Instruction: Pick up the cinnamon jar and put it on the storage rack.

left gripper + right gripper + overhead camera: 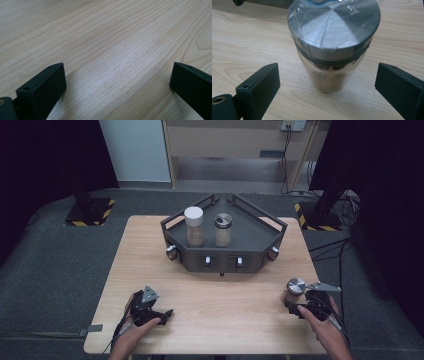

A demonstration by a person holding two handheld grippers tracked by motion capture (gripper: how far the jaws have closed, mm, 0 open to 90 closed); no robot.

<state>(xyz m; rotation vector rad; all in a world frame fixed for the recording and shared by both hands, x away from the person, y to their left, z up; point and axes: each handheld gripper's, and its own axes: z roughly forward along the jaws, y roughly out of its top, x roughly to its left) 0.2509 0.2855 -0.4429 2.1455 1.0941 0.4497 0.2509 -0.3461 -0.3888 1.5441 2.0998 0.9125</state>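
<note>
A: What lies around the pale wooden surface [210, 310]?

B: Grey carpet floor [55, 270], with black curtains [45, 155] hanging dark at both sides.

A: And behind?

B: A pale wall panel [134, 150] beside a light wooden cabinet [225, 142]. A wall socket [293, 125] sits at top right, with cables [287, 155] dropping from it. Two black stand bases edged in yellow-black hazard tape [90, 212] rest on the carpet.

On the surface [210, 295], the tray [250, 247] stands at upper centre of the high view, with two jars [194, 226] side by side in it. A third jar [294, 291] stands at lower right, between the right tongs [327, 82]. The left tongs [152, 312] lie at lower left.
</note>
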